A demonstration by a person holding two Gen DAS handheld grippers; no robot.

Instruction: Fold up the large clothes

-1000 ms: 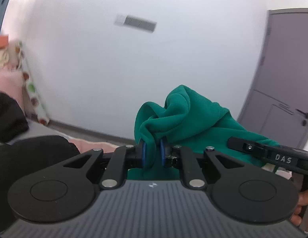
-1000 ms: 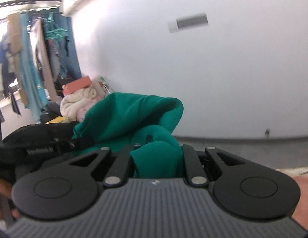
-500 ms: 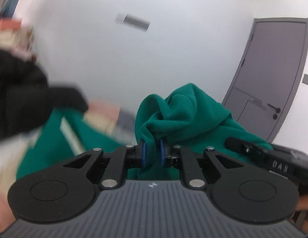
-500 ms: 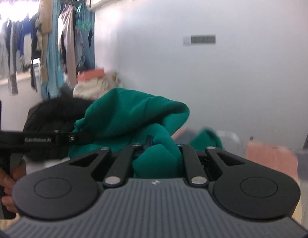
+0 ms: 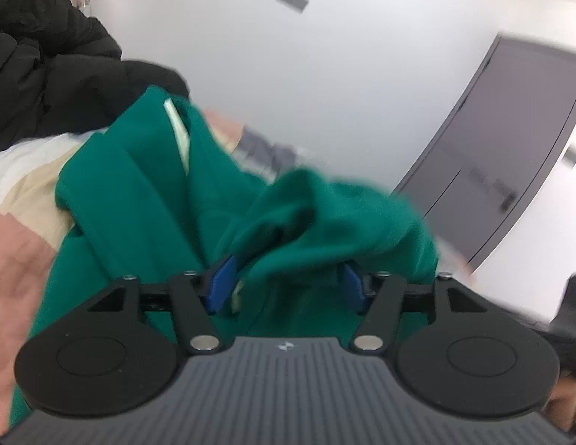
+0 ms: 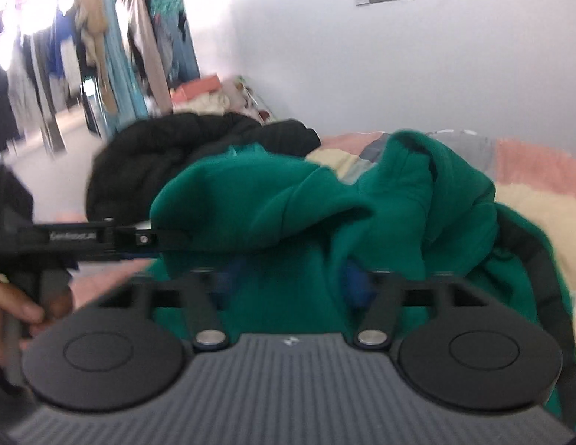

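Left gripper (image 5: 286, 285) sits spread wide, right gripper (image 6: 288, 282) too I think, it's blurry. Green sweatshirt (image 5: 147, 200) bunched between both, mid-frame on the bed. Soft, floppy, kinda thick, so grab seams or hem.

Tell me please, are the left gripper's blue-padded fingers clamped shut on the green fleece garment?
No, the left gripper has its blue pads spread apart around the green fleece garment.

Both let go: the left hand-held gripper (image 5: 288, 282) and right hand-held gripper (image 6: 288, 282) have sprung wide, dropping the green garment (image 5: 147, 200) onto the bed (image 6: 529, 200).
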